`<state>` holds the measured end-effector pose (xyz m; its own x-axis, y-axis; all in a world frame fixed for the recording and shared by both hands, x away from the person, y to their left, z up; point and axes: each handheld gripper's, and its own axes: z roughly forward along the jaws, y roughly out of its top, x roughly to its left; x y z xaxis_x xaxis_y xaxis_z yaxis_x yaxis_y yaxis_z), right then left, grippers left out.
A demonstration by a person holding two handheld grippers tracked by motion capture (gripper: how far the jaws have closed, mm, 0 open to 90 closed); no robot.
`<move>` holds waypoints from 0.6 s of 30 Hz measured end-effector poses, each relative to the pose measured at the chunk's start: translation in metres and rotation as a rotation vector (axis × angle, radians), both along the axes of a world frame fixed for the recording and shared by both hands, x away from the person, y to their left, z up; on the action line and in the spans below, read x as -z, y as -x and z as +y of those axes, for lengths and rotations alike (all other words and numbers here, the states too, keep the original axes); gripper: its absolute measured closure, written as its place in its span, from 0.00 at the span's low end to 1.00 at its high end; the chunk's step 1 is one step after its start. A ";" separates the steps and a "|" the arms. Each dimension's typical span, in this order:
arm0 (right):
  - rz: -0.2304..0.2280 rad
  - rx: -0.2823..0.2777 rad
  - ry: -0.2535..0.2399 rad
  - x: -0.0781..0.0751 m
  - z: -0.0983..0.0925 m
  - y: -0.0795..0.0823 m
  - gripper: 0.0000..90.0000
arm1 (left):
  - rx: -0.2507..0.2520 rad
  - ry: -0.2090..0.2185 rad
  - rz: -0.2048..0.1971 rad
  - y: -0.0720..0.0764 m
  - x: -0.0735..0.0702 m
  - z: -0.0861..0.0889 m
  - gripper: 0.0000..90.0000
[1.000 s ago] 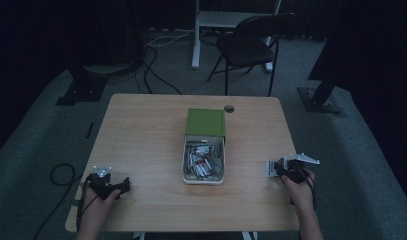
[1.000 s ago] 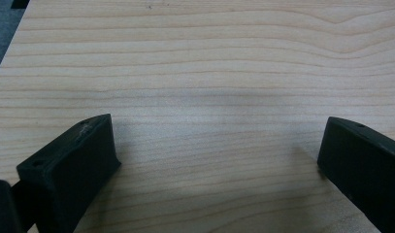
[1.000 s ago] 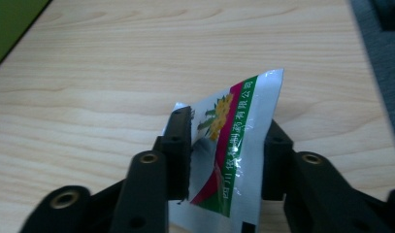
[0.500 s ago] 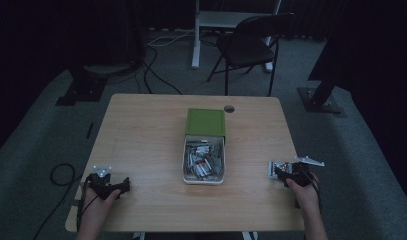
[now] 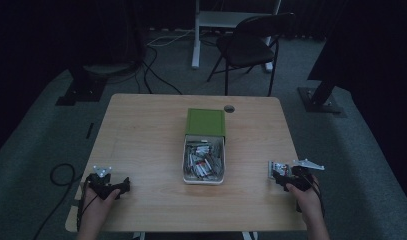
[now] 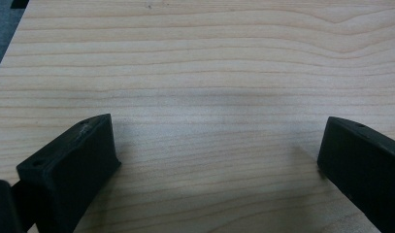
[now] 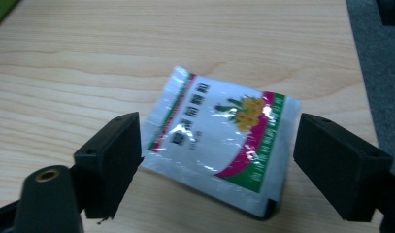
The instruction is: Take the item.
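A white sachet (image 7: 219, 141) with green and magenta print lies flat on the wooden table (image 5: 141, 145) near its right edge. My right gripper (image 7: 217, 153) straddles it. Its jaws have just been opening and stand wide on either side, pads off the sachet. In the high view the sachet (image 5: 276, 167) sits just ahead of the right gripper (image 5: 276, 176). My left gripper (image 5: 124, 186) rests at the table's front left, open, with bare wood between its jaws (image 6: 217, 145). A white tray (image 5: 203, 181) of several sachets stands mid-table against a green box (image 5: 205, 122).
A round cable hole (image 5: 229, 108) sits at the table's back edge. Beyond the table stand a folding chair (image 5: 251, 47) and a white desk leg (image 5: 195, 35). Cables (image 5: 156, 65) and two stand bases (image 5: 321, 100) lie on the grey floor.
The right gripper's jaws have spread apart and the hand has drawn slightly back toward the front edge. The sachet now lies on the table. The left gripper has not moved.
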<state>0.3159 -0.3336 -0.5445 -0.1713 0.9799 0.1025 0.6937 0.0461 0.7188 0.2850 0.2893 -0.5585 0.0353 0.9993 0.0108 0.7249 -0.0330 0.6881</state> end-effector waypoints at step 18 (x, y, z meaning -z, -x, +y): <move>-0.040 -0.182 -0.034 -0.014 0.042 0.006 0.16 | 0.247 -0.003 -0.003 0.006 -0.001 -0.017 0.01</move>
<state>0.3101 -0.2918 -0.5303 -0.3505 0.9283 0.1242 0.6467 0.1440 0.7490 0.2791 0.2722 -0.5574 0.2785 0.9603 0.0145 0.6924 -0.2112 0.6899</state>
